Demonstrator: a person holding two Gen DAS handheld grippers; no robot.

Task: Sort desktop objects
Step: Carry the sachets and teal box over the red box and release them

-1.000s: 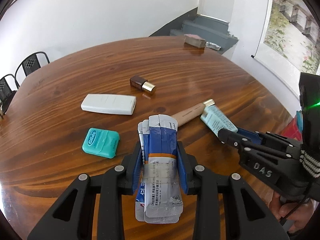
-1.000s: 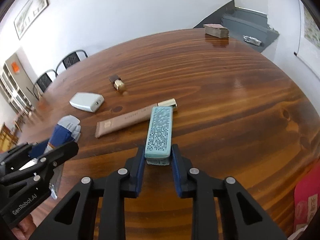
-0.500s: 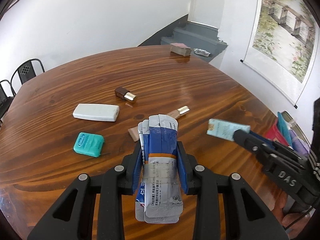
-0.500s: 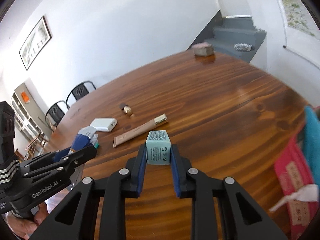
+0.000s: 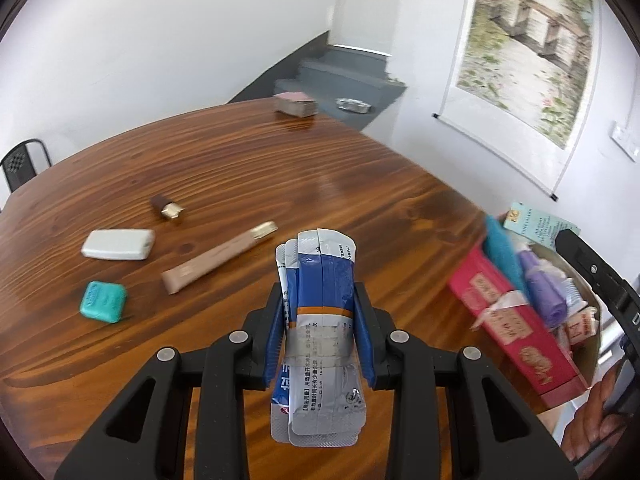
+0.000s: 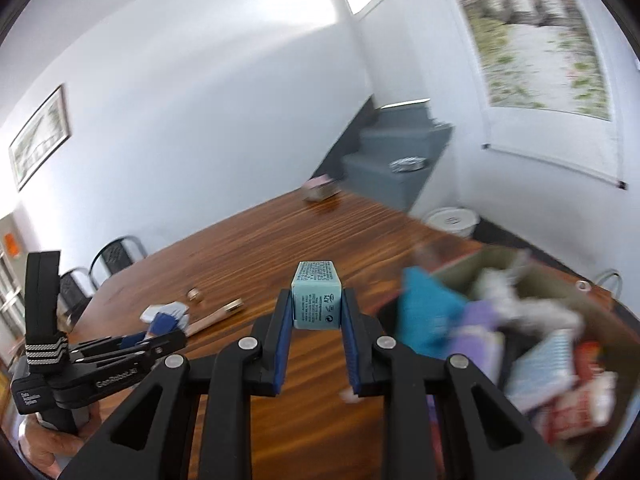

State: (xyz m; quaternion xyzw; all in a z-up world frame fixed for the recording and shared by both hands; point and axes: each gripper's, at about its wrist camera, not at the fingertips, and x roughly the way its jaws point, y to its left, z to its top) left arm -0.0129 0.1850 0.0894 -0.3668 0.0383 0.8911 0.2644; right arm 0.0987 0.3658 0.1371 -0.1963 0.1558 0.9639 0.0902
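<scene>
Wooden table (image 5: 248, 168) curving away, glossy grain; far half lying bare, right rim meeting crammed storage box (image 5: 560, 376) at 3 o'clock.

Left gripper (image 5: 320, 336) clenching taped bundle of foil blister packs (image 5: 320, 300), blue-and-silver, crinkled, standing upright above table.

Tan tube (image 5: 218, 258), white case (image 5: 118, 244), teal floss box (image 5: 103, 302), brown-gold lipstick (image 5: 167, 207) lying well apart at 10 o'clock.

Right gripper (image 6: 316, 344) gripping pale teal carton (image 6: 316, 300), end-on, hovering near table rim; blurred box contents at 3 o'clock. Hand (image 5: 592, 420) grasping handle at 4 o'clock.
</scene>
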